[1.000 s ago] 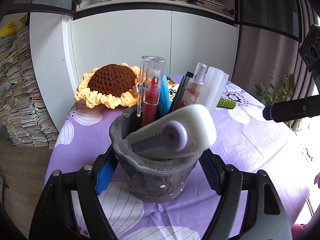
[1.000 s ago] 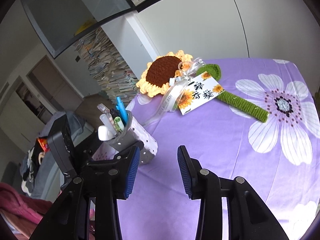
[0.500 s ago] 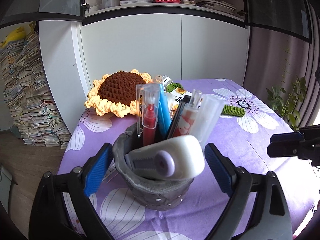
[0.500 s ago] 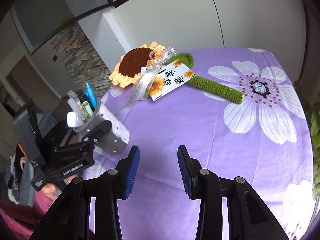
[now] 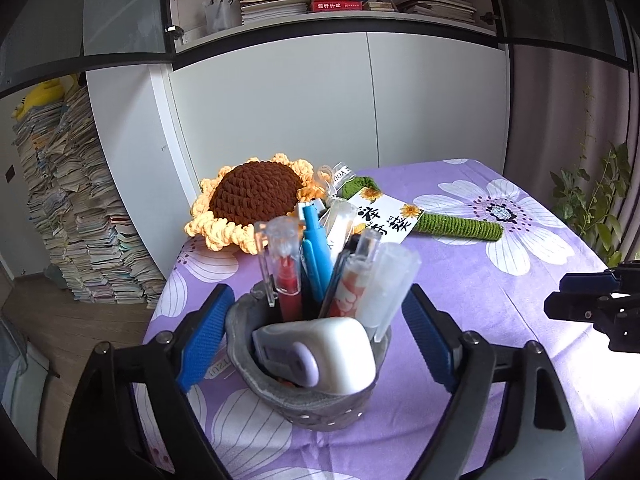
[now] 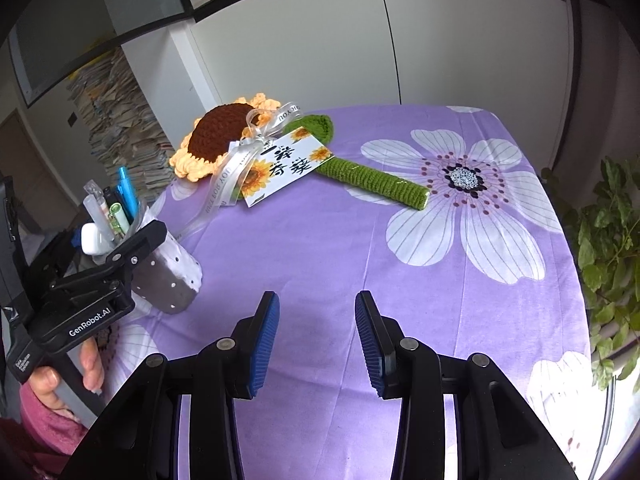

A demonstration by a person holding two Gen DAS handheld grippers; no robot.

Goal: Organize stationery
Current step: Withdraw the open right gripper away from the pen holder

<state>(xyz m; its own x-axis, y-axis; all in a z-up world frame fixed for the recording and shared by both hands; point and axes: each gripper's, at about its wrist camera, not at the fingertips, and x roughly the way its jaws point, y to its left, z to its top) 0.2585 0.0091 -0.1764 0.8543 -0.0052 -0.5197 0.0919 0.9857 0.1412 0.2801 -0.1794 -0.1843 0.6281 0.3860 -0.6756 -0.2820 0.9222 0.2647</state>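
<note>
Wrist views, read left to right

- Far left, on the floor beside the table (image 5: 500,340): a tall stack of books (image 5: 72,208) against a white cabinet (image 5: 280,100).
- Left tongs (image 5: 318,296): jaws have just been closing and now stand clenched on the holder (image 5: 304,404), a blue pad against each side of its rim. A hand (image 6: 68,376) grips the handle below, seen from the right wrist.
- Holder: grey, soft-walled and dotted, at the near left corner of the table. It leans in the right wrist view, with its base on the purple flowered cloth.
- Contents: a white correction tape (image 5: 320,356) lies at the front of the mouth. Behind it stand a red pen (image 5: 286,272), a blue pen (image 5: 314,248) and several clear-capped ones, all upright or slightly splayed.
- Beyond the holder: a crocheted sunflower (image 5: 256,196) lies flat at the far left edge of the table, its green stem (image 5: 460,226) running right. A white card (image 5: 384,220) with sunflower prints and a ribbon rests over the stem, touching the flower head.
- Right tongs (image 6: 316,328): released, nothing between the pads. They hang over bare cloth, well apart from the holder, pointing downward.
- Far right, off the table – a leafy plant (image 6: 608,220)
</note>
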